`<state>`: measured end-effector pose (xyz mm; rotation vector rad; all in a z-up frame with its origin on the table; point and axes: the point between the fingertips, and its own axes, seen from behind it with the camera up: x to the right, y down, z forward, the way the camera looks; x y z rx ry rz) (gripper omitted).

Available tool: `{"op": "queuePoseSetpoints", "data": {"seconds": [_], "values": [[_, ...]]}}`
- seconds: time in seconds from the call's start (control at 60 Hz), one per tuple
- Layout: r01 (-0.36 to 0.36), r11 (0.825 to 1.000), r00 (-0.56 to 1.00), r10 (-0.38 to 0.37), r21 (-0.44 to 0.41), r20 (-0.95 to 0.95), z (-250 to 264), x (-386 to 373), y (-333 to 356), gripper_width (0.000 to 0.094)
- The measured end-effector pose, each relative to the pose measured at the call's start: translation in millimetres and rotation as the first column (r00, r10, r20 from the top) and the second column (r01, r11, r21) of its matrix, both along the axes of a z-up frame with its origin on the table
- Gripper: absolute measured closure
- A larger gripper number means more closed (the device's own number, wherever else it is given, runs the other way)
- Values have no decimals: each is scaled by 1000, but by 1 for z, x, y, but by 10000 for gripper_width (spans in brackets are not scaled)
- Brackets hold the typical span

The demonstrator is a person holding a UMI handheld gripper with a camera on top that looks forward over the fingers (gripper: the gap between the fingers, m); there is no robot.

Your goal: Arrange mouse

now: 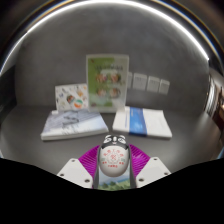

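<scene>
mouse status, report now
Gripper shut on white mouse, held between the purple pads. Table ahead: two booklets lying flat, two standing behind. Nothing in the way.

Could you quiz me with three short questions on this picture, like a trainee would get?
1. True or false: the mouse sits between the gripper fingers.
2. What lies flat on the table beyond the mouse? A) two booklets B) a keyboard C) a cup
3. Fill in: the tall leaflet stands against the ____.

Key
1. True; the pads hug both its sides, so it looks gripped.
2. A; the left booklet and the right booklet lie side by side.
3. Wall; a smaller card leans there too.
</scene>
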<state>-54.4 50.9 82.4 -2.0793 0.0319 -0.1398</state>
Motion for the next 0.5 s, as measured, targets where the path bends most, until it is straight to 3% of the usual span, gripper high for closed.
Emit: {"op": "queuePoseSetpoints", "data": {"seconds": [0.133,0.233,0.317,0.433,0.5], "values": [[-59,993,996,51,-101,-79,-68,23,-2,508],[-124,983,987,108,-136,-116,-90,18,-5,505],[-142,983,982,125,-115,-139,-91,16,-2,506],[-171,977,979,154,-127,-135,-91,15,-3,362],[-193,972,973,171,-137,-153,-88,11,-14,155]]}}
